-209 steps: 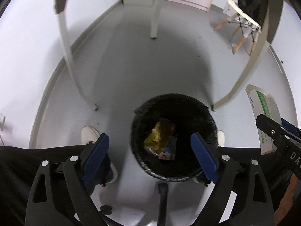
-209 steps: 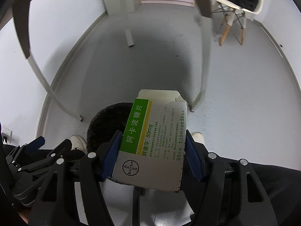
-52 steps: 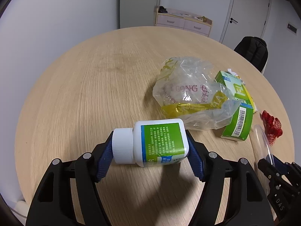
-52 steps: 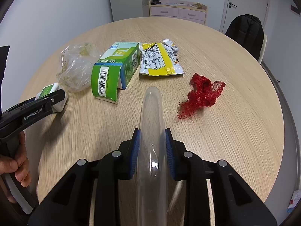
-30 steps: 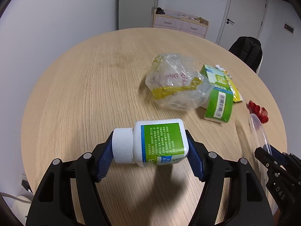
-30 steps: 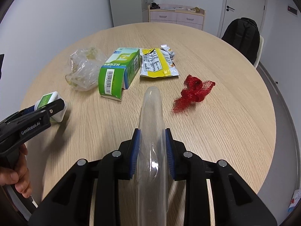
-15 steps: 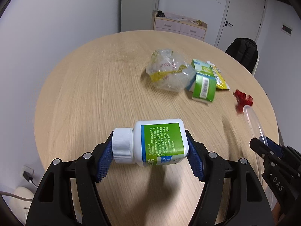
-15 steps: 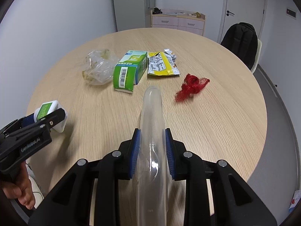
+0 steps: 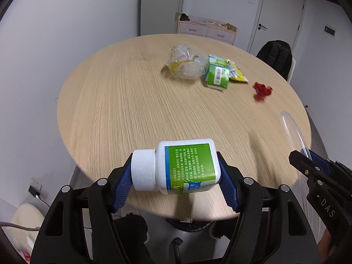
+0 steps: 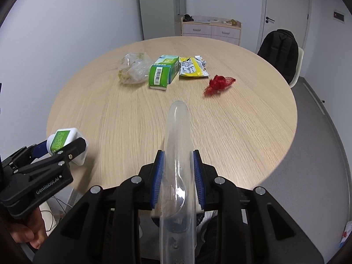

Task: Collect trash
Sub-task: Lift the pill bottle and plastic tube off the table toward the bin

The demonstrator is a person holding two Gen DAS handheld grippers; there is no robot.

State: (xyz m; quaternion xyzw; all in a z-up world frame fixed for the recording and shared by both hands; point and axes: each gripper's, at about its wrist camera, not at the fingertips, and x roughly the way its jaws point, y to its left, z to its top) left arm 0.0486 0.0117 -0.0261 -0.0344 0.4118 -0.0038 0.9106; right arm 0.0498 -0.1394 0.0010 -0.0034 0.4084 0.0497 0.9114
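Count on the round wooden table (image 10: pixel 242 114): four pieces of trash, left to right — one crumpled clear plastic bag (image 10: pixel 134 71), one green carton (image 10: pixel 164 70) with a barcode end, one yellow-and-white snack wrapper (image 10: pixel 191 68), one red mesh net (image 10: pixel 219 82). Bag, carton and wrapper lie touching in a row; the net sits just beside them, apart.

Two more pieces are off the table, one per tool.

Left gripper (image 9: pixel 176 176): level, near the table's front edge, blue pads clamped on one white pill bottle (image 9: pixel 180 168) with a green label, lying sideways, cap pointing left.

Right gripper (image 10: pixel 177 178): level, pointed at the table centre, pads pinching one clear plastic lid (image 10: pixel 178 145) held on edge, rim sticking forward.

Beyond: one black backpack (image 10: pixel 279 50) on a chair, one pink drawer cabinet (image 10: pixel 211 30), one white door (image 10: pixel 286 11).
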